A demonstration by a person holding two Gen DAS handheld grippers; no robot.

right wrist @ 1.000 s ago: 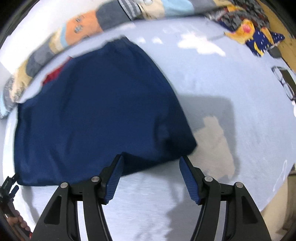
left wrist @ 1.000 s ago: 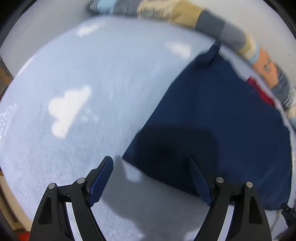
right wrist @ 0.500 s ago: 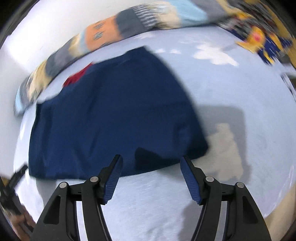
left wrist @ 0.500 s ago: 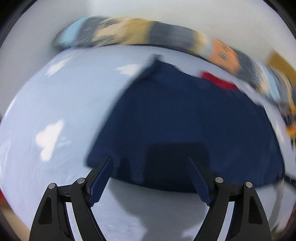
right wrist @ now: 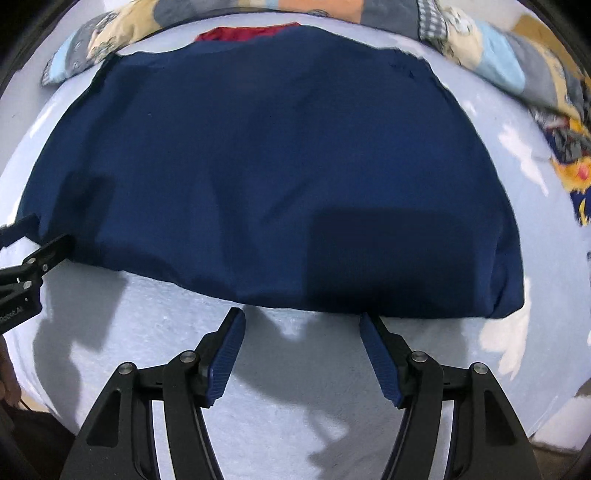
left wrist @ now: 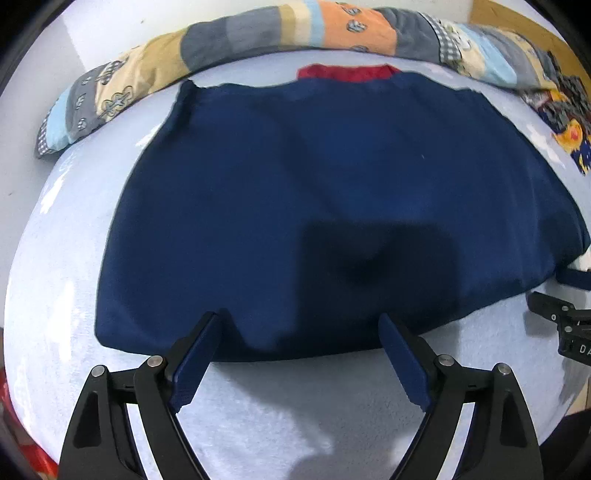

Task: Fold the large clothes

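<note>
A large navy-blue garment (left wrist: 332, 206) lies spread flat across the middle of the bed (left wrist: 258, 413), its cloth smooth with only faint creases and its near edge a soft, doubled-looking fold running parallel to the bed's near edge. At the far edge a strip of red fabric (left wrist: 347, 72) shows from under or inside it — which of the two cannot be told. Dark shadows of the tools fall on the near part of the cloth. The left gripper (left wrist: 299, 354) hangs over the near edge of the garment with its blue-padded fingers (left wrist: 195, 354) spread wide and nothing between them; their tips overlap the fold line in the picture, though contact cannot be judged. The right gripper (right wrist: 301, 350) sits just short of the near edge, over the pale blue sheet, fingers (right wrist: 380, 354) likewise wide apart and empty. Along the far edge of the bed runs a rolled patchwork quilt (left wrist: 258, 33) in grey, tan, orange and light blue, and at the far right corner lies a dark patterned cloth (left wrist: 569, 122) with yellow and red — both clear of the garment.
</note>
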